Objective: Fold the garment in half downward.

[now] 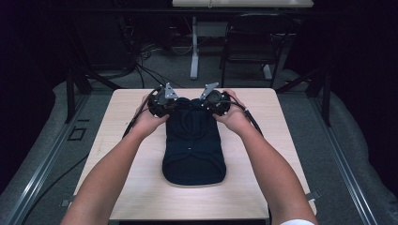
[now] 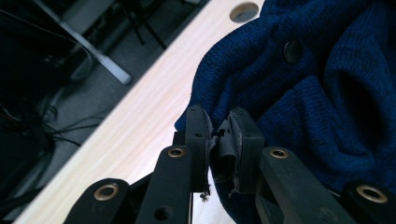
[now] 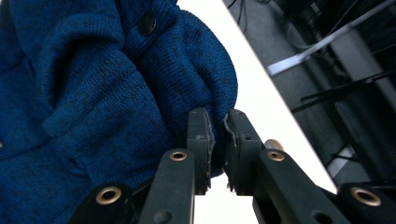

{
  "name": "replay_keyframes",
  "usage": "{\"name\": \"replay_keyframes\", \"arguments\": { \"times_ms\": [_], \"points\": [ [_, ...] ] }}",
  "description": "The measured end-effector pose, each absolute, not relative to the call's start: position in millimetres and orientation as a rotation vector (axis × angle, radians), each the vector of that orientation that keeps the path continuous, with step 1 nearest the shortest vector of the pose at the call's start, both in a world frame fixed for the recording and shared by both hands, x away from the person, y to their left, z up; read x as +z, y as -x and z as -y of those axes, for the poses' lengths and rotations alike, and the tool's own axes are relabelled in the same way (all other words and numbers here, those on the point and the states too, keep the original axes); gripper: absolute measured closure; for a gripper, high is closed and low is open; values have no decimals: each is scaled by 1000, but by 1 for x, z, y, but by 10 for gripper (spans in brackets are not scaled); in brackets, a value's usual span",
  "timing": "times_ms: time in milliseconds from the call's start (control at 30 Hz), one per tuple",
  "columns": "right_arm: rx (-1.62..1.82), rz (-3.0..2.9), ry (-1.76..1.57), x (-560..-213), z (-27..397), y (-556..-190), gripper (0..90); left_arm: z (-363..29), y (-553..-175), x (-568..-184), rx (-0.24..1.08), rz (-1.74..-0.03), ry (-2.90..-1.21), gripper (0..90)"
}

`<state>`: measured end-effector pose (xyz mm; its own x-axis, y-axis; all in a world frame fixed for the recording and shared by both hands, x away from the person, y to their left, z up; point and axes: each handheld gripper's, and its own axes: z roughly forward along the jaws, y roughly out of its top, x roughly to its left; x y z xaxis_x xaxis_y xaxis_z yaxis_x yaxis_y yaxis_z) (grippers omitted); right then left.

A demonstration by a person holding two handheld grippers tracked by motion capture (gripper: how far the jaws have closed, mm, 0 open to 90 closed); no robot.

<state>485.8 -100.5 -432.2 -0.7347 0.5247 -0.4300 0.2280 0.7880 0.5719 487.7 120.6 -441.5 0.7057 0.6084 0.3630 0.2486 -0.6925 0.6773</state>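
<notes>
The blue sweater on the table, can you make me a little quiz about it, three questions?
1. True or false: the blue sweater lies on a wooden table.
2. Which part of the sweater do the left gripper and the right gripper pinch: A the far end, B the near end, C the middle?
3. Fill in: in the left gripper view, a dark round ____ sits on the knit.

Key:
1. True.
2. A. Both grippers are shut on the knit at the far end, one at each corner.
3. Button.
</notes>
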Motion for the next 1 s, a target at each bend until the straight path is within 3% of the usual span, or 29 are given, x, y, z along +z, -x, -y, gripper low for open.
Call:
{"name": "replay_keyframes", "arguments": {
  "times_ms": [500,1000],
  "points": [
    [664,-2375,-477,-445,94,-458,806,-122,-461,-469,839,-622,-2321,799],
    [725,-2290,-517,-424,94,-468,803,-126,-473,-440,893,-630,-2237,797]
  ]
}}
